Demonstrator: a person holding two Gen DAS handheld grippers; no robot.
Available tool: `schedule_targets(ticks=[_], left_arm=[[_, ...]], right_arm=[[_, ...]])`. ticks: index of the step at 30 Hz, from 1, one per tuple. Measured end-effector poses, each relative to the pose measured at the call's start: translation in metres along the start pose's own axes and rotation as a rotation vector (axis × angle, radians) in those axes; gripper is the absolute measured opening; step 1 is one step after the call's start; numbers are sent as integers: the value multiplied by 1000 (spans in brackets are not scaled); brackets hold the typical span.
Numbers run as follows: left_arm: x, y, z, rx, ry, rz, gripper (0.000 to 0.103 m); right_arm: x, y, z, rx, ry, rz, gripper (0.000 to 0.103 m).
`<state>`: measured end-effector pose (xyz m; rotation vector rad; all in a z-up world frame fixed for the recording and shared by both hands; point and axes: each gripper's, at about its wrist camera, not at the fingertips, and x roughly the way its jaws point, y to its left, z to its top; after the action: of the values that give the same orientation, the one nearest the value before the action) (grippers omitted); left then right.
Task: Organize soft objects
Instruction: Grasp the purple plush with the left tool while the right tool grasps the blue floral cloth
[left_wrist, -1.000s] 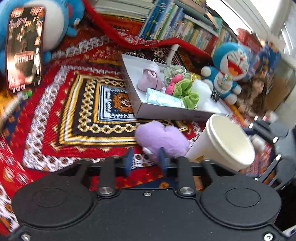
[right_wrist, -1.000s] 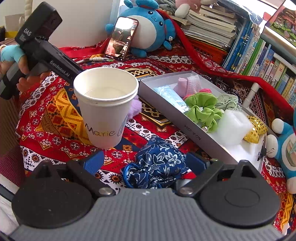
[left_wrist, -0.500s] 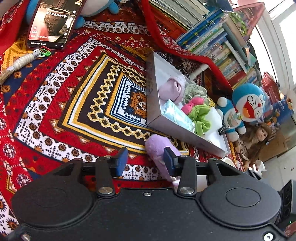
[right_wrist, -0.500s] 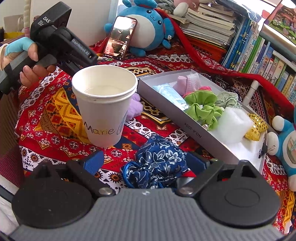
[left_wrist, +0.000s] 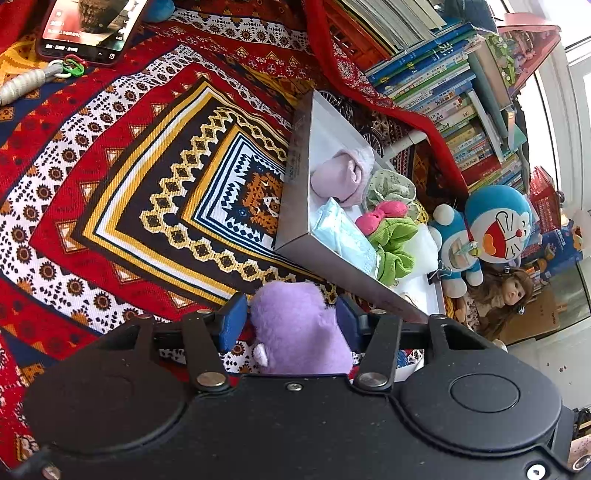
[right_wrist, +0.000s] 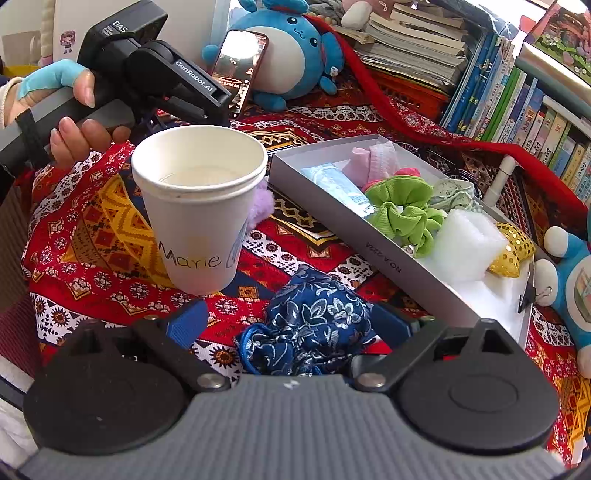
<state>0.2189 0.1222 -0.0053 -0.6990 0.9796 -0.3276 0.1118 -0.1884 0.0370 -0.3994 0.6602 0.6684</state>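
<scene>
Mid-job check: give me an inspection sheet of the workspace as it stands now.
Surface: patterned red cloth.
Job's things: purple plush between the left fingers; blue floral scrunchie between the right fingers; grey box holds the green scrunchie and other soft pieces.
Clutter: paper cup, phone.
Grippers: left gripper opening around the plush; right gripper open.
Cables: white cord by the phone.
Surroundings: books, plush toys, doll.

Patterned red cloth (left_wrist: 110, 206) covers the surface. On it: grey box (right_wrist: 417, 273) at right, paper cup (right_wrist: 199, 218) centre-left, blue floral pouch (right_wrist: 314, 325) in the lower middle, phone (right_wrist: 240, 70) apparently propped at top.
</scene>
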Motion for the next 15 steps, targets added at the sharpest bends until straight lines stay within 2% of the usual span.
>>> schedule_targets(ticks=[2, 10, 15], left_arm=[[0, -1, -1, 8, 2, 19, 29], [-13, -2, -5, 55, -18, 34, 27], [-30, 0, -10, 108, -41, 81, 27]], right_arm=[[0, -1, 0, 2, 0, -3, 99], [1, -2, -2, 15, -6, -1, 99], [2, -3, -3, 23, -10, 3, 99]])
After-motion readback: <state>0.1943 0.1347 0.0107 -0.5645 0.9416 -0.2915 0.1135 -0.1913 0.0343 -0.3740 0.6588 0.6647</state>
